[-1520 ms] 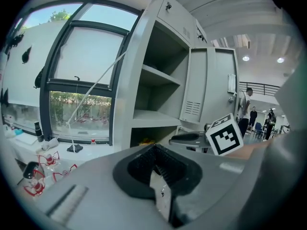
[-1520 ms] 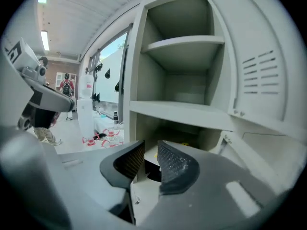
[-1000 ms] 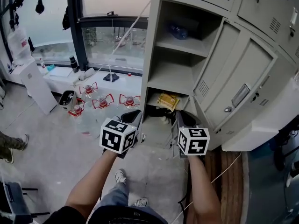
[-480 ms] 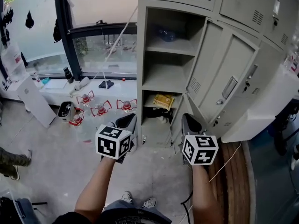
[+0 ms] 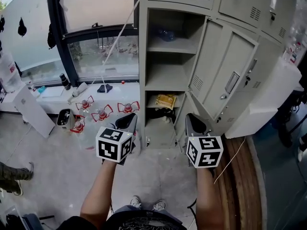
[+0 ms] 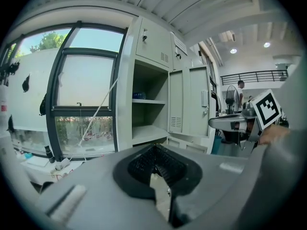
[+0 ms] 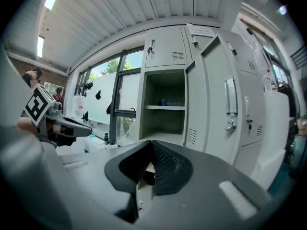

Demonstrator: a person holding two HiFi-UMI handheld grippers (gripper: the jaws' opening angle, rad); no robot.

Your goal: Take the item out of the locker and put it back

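The grey locker [image 5: 149, 56] stands open, its door [image 5: 225, 75] swung out to the right. A clear bluish bottle [image 5: 166, 34] lies on the top shelf, and it also shows as the bottle [image 6: 139, 95] and the bottle [image 7: 164, 102] in the two gripper views. A yellow packet [image 5: 165, 101] lies in the bottom compartment. My left gripper [image 5: 125, 121] and right gripper [image 5: 193, 121] hang side by side in front of the locker's foot, apart from it. Both are shut and hold nothing, as the left gripper [image 6: 154, 150] and right gripper [image 7: 151, 145] show in their own views.
Several red-capped bottles [image 5: 103, 111] and a black cup [image 5: 64, 119] stand on the floor by the window sill at left. A white cable [image 5: 117, 37] slants across the window. A wooden strip [image 5: 240, 176] runs at right. A person's shoes [image 5: 12, 176] are at far left.
The view has pulled back and up from the locker, and both grippers have drawn slightly away from its bottom compartment. Both have stayed shut and empty.
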